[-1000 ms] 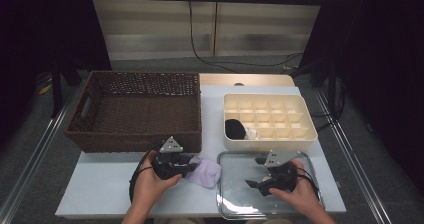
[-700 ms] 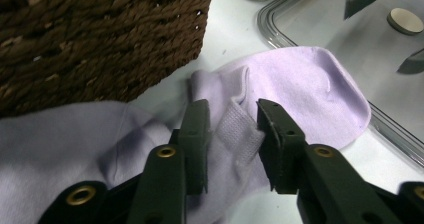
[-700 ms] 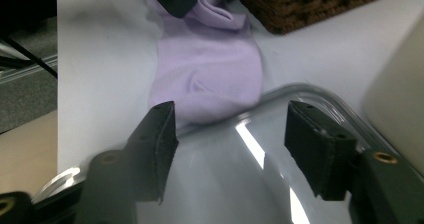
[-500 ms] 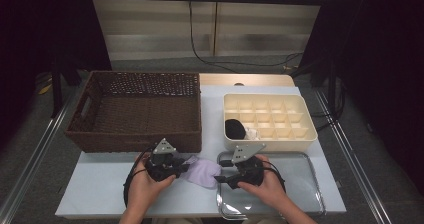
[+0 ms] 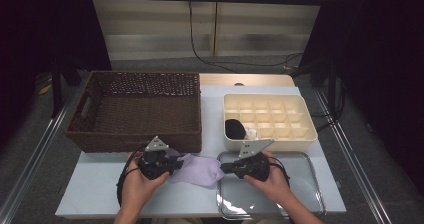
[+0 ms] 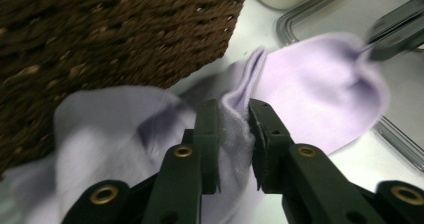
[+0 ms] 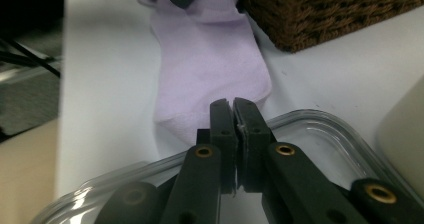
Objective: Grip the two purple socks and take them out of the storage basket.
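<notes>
The pale lilac knitted sock (image 5: pixel 196 168) lies flat on the white tabletop (image 5: pixel 95 194) near its front edge, between the front wall of the dark brown wicker basket (image 5: pixel 135 109) and the rim of the clear glass tray (image 5: pixel 305 184). It is judged light, soft and limp: it will sag and fold wherever it is unsupported, and the knit should grip well in the jaws, with no risk of breakage. A hold at each end is advisable, so that the fabric stays spread. The left gripper (image 6: pixel 234 115) is clenched on a raised fold of fabric at the cuff end. The right gripper (image 7: pixel 232 115) has its jaws pressed together at the toe edge; whether fabric lies between them cannot be told. The long axis of the sock runs parallel to the front edge, cuff towards the left, toe towards the tray.
</notes>
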Tool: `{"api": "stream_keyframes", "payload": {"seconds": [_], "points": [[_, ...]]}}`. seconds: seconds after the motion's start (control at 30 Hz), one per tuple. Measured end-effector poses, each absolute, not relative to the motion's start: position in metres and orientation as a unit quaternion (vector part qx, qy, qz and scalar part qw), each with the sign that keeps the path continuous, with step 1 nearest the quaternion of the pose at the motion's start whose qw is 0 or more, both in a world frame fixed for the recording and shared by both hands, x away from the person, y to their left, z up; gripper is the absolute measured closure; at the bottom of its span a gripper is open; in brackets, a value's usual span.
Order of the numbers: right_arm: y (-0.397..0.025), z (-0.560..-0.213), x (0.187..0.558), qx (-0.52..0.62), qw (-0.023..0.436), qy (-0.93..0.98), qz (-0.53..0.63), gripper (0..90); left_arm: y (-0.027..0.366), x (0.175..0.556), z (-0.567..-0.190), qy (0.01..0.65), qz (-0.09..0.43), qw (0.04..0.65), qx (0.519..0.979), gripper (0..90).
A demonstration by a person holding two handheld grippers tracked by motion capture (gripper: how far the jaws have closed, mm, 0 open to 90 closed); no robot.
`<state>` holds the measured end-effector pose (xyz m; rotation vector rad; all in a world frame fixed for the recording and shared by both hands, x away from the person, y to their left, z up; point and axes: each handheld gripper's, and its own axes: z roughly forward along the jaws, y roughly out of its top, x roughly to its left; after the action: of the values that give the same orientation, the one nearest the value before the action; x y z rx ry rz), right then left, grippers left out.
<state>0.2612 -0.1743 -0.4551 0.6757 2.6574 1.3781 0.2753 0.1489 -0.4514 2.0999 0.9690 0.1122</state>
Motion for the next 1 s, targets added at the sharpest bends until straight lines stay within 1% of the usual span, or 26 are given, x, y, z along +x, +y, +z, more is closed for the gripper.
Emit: {"api": "stream_keyframes", "payload": {"seconds": [0.07, 0.17, 0.3, 0.4, 0.47, 0.57, 0.6, 0.63, 0.67, 0.73, 0.87, 0.9, 0.93, 0.97, 1.0], "points": [[-0.179, -0.454, 0.261, 0.221, 0.032, 0.865, 0.450, 87.4, 0.150, 0.275, -0.451, 0.390, 0.036, 0.408, 0.825, 77.1], [-0.197, -0.462, 0.260, 0.227, 0.005, 0.859, 0.458, 86.9, 0.146, 0.274, -0.455, 0.396, 0.017, 0.396, 0.829, 78.6], [-0.203, -0.474, 0.258, 0.235, 0.003, 0.864, 0.445, 85.2, 0.144, 0.273, -0.458, 0.396, 0.012, 0.385, 0.833, 77.6], [-0.205, -0.480, 0.259, 0.237, 0.019, 0.870, 0.433, 82.8, 0.147, 0.273, -0.460, 0.401, 0.012, 0.383, 0.832, 77.1], [-0.205, -0.479, 0.260, 0.243, 0.013, 0.866, 0.436, 82.3, 0.147, 0.273, -0.460, 0.402, 0.019, 0.386, 0.830, 75.5], [-0.205, -0.477, 0.260, 0.242, 0.027, 0.866, 0.437, 78.1, 0.150, 0.274, -0.459, 0.401, 0.028, 0.392, 0.827, 67.5], [-0.205, -0.477, 0.260, 0.242, 0.027, 0.866, 0.437, 78.1, 0.152, 0.275, -0.459, 0.404, 0.028, 0.397, 0.824, 67.5], [-0.205, -0.476, 0.260, 0.243, 0.027, 0.864, 0.440, 77.7, 0.153, 0.275, -0.459, 0.406, 0.031, 0.405, 0.818, 64.2], [-0.206, -0.474, 0.260, 0.246, 0.036, 0.865, 0.437, 75.7, 0.156, 0.276, -0.458, 0.408, 0.040, 0.406, 0.817, 63.5], [-0.207, -0.472, 0.260, 0.249, 0.045, 0.864, 0.435, 74.8, 0.157, 0.277, -0.457, 0.409, 0.042, 0.410, 0.814, 62.9], [-0.209, -0.467, 0.261, 0.255, 0.047, 0.857, 0.445, 72.9, 0.153, 0.279, -0.459, 0.397, 0.035, 0.417, 0.817, 62.2], [-0.209, -0.463, 0.262, 0.265, 0.052, 0.849, 0.455, 69.6, 0.149, 0.279, -0.461, 0.396, 0.037, 0.410, 0.821, 61.9], [-0.209, -0.463, 0.262, 0.265, 0.052, 0.849, 0.455, 69.6, 0.147, 0.281, -0.463, 0.393, 0.038, 0.405, 0.825, 61.9], [-0.205, -0.462, 0.264, 0.276, 0.054, 0.840, 0.464, 67.7, 0.142, 0.284, -0.468, 0.389, 0.041, 0.395, 0.832, 60.3], [-0.201, -0.463, 0.265, 0.277, 0.050, 0.838, 0.467, 67.5, 0.141, 0.285, -0.469, 0.391, 0.037, 0.389, 0.833, 62.5]]}}
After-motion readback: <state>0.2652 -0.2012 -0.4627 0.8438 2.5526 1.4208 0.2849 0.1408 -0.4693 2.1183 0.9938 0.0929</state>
